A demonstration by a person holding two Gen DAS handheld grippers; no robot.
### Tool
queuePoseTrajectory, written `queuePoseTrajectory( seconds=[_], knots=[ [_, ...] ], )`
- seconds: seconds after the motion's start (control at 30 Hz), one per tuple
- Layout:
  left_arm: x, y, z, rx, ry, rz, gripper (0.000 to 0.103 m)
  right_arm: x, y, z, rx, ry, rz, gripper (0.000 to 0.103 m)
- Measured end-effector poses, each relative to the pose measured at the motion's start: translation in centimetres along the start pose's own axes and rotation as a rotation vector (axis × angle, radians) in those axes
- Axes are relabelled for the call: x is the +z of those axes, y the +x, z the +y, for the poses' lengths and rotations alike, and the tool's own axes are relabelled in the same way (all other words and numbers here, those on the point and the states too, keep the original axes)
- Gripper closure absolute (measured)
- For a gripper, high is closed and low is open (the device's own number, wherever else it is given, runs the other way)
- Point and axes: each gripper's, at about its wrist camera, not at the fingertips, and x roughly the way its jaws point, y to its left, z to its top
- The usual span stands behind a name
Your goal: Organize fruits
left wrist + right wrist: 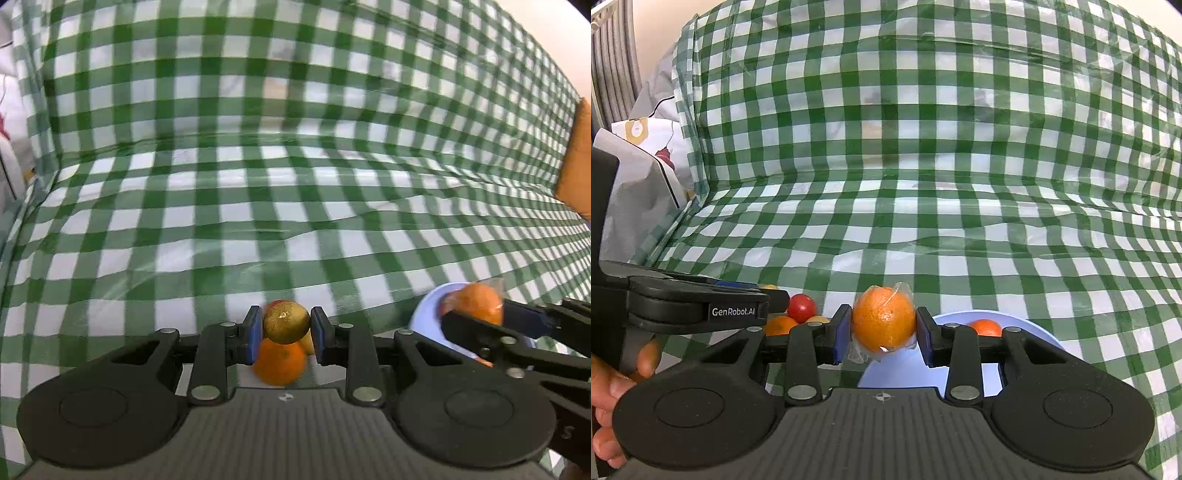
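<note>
Between right fingers [843, 334]: wrapped orange [883, 319], roundish.

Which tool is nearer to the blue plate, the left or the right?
Right. The right tool holds a wrapped orange just above the blue plate. The left tool, gripping a golden-brown fruit, is off to the plate's side above other loose fruit.

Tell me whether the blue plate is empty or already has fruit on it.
Not empty. The blue plate already holds one small orange fruit, seen behind the right tool, which is shut on a plastic-wrapped orange above the plate.
</note>
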Motion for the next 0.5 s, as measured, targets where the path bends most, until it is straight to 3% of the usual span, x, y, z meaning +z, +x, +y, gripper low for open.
queuePoseTrajectory(
  seconds=[0.5],
  knots=[
    [0.1,0.9,-1.8,-0.037,0.017,-0.011,0.072,-0.9,-0.8,-1.5,-0.036,0.026,-0.008,0.064]
  ],
)
